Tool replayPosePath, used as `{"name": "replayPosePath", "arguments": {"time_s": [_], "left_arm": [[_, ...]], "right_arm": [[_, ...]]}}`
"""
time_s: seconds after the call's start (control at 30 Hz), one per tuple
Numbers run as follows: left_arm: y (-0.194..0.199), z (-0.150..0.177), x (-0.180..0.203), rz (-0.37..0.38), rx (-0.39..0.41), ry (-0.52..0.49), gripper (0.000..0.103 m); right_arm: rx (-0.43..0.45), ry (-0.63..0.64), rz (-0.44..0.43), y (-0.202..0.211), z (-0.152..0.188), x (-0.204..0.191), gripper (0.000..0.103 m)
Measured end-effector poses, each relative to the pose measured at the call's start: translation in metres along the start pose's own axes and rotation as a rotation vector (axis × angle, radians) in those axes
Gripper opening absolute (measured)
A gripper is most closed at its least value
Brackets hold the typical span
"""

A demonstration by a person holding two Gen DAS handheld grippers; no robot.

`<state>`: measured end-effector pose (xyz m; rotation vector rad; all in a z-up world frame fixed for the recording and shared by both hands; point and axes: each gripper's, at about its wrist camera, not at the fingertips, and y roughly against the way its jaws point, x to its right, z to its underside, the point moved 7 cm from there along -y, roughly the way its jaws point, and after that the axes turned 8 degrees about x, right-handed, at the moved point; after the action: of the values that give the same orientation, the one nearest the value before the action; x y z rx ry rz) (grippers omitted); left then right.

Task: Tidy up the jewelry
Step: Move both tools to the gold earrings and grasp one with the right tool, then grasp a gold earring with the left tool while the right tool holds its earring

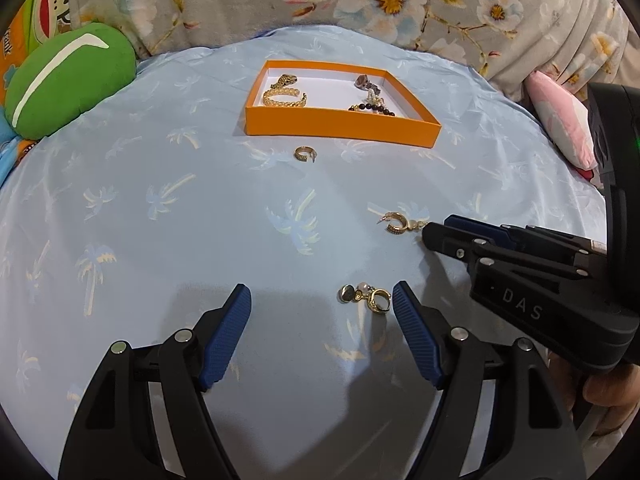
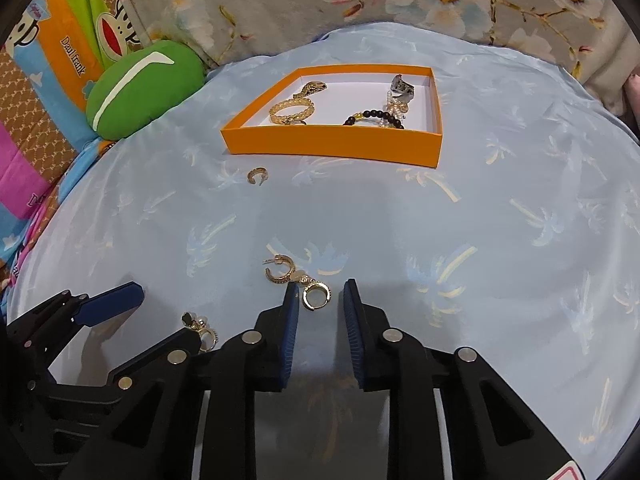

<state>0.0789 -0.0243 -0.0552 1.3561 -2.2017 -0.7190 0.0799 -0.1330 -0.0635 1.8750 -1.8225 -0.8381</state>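
gold earring (image 2: 298,280) lies by the right gripper's (image 2: 322,294) narrowly parted, empty jaws; left gripper (image 1: 322,300) released.

Both views are evenly and fairly brightly lit from above, sharp at the centre. Soft grey shadows fall on the blue sheet (image 1: 160,220) beneath each tool. Fisheye bending curves the sheet's edges; corners go black.

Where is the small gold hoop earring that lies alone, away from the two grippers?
The lone hoop earring lies on the blue palm-print cloth just in front of the orange box, near its left end in both views, well beyond the other earrings.
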Motion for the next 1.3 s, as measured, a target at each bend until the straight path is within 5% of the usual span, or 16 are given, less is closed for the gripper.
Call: {"name": "replayPosePath", "arguments": {"time_s": [0.17,0.47,0.73,1.3], "left_arm": [[-0.001,0.000,0.000,-0.010,-0.006,-0.005,0.071],[-0.002,0.000,0.002,-0.008,-0.007,-0.018,0.070],[-0.004,0.001,0.013,0.016,-0.013,-0.063,0.060],[-0.006,0.001,0.028,0.049,-0.016,-0.095,0.007]], "right_arm": [[0.004,-0.006,0.016,0.001,0.000,0.003,0.002],[0.018,-0.068,0.025,0.012,0.007,0.016,0.002],[0.027,-0.106,0.014,0.018,0.010,0.023,0.001],[0.031,-0.115,0.004,0.018,0.011,0.023,0.001]]}}
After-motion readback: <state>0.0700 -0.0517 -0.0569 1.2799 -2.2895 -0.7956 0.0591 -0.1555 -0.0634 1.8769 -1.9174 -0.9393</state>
